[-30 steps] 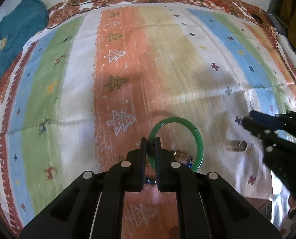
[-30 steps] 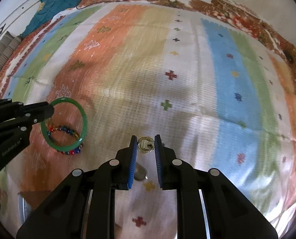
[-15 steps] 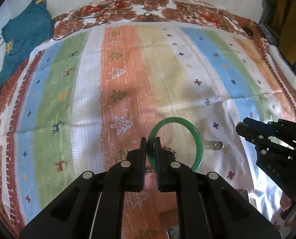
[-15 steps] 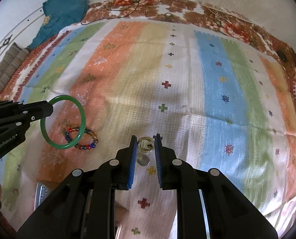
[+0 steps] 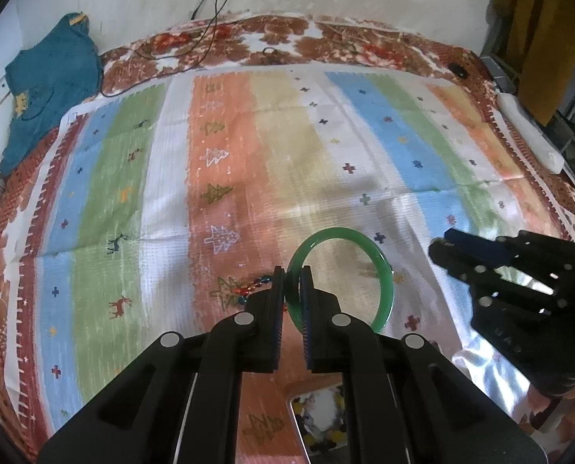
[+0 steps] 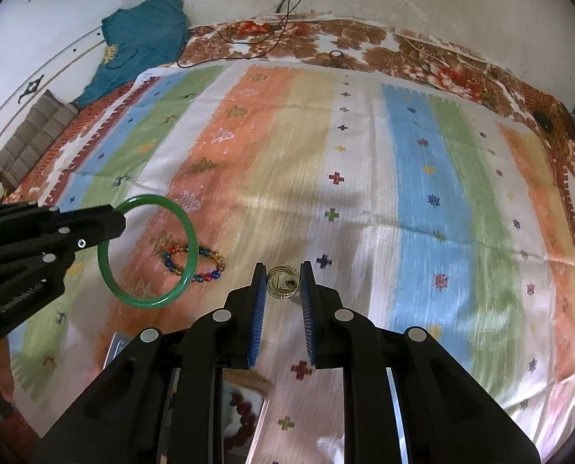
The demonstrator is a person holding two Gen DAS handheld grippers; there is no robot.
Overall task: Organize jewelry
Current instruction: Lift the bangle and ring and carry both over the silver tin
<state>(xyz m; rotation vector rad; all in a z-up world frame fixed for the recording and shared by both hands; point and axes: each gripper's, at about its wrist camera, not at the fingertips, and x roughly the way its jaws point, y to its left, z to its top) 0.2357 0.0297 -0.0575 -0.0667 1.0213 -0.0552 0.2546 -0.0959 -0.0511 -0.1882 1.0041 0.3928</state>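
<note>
Both grippers have risen since a second ago: more of the striped bedspread (image 5: 272, 162) shows in each view, and the bead bracelet now lies clear of the green bangle instead of seeming ringed by it.

Left gripper (image 5: 293, 282): fingers pressed together on the rim of the green bangle (image 5: 380, 270), which hangs in the air above the bedspread, ring standing on edge. Right wrist view confirms the bangle (image 6: 148, 251) is off the cloth and pinched at its upper left.

Right gripper (image 6: 283, 282): blue-padded fingers closed most of the way on a small gold ring (image 6: 283, 281). Ring sits between the pads and looks held; contact on the right pad is hard to confirm. It appears lifted, with a small dark shadow on the cloth just below it.

Bead bracelet (image 6: 192, 265), red, blue and gold beads, lies on the orange stripe, untouched, just beside the bangle in the picture but below it.

Bottom edge of both views: a shiny tray or box (image 5: 318, 421) with pale and dark items inside; red beads visible in it from the right view. Partly hidden by the grippers, so contents unclear.

Progress, as a judgement: early to middle. Two pieces are picked up but not yet put away; the bead bracelet is left on the bed. Some pieces seem stored already. Likely next: carry bangle and ring to the box near the person.
</note>
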